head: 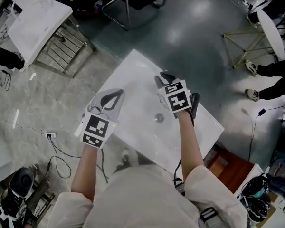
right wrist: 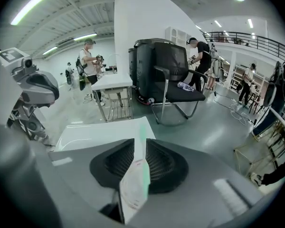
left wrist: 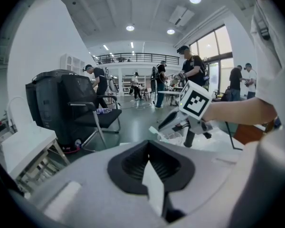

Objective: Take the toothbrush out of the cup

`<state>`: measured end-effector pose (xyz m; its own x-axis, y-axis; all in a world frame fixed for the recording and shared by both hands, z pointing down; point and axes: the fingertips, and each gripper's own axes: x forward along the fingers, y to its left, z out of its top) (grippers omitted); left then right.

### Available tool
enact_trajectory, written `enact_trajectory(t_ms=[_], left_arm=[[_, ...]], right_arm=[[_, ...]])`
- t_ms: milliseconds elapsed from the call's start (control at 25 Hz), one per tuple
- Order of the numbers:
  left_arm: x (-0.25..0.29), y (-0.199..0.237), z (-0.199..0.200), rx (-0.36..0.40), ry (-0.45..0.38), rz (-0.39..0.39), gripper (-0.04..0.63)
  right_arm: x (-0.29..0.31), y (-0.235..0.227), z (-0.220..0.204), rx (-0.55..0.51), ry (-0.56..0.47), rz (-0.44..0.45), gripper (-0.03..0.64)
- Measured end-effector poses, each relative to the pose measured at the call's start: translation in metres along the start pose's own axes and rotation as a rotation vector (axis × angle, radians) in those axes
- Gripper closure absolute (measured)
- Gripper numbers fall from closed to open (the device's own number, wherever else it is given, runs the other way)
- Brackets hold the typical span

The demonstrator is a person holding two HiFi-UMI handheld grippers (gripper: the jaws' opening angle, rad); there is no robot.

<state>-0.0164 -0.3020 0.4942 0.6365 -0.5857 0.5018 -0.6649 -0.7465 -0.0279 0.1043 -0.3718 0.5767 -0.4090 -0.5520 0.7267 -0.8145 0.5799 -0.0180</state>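
In the right gripper view, a toothbrush in a white and green pack stands upright between the jaws of my right gripper, which is shut on it. The left gripper view shows the same right gripper held above a clear cup, with the pack's tip poking out. From the head view the cup is a small round thing on the white table, just below and left of the right gripper. My left gripper hovers over the table's left edge, jaws together, with nothing seen in them.
A black office chair stands beyond the table's far end. Another white table with a wire rack lies at far left. Cables trail on the floor. Several people stand in the background.
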Motion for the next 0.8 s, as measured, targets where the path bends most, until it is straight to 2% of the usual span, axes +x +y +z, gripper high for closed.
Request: enact_trajectory(t_ms=[520, 800], left_arm=[[0.016, 0.011, -0.012, -0.021, 0.021, -0.027, 0.594], [0.016, 0.008, -0.012, -0.022, 0.021, -0.042, 0.594]], right_arm=[[0.03, -0.004, -0.009, -0.012, 0.057, 0.006, 0.537], [0.033, -0.007, -0.01, -0.024, 0.071, -0.024, 0.578]])
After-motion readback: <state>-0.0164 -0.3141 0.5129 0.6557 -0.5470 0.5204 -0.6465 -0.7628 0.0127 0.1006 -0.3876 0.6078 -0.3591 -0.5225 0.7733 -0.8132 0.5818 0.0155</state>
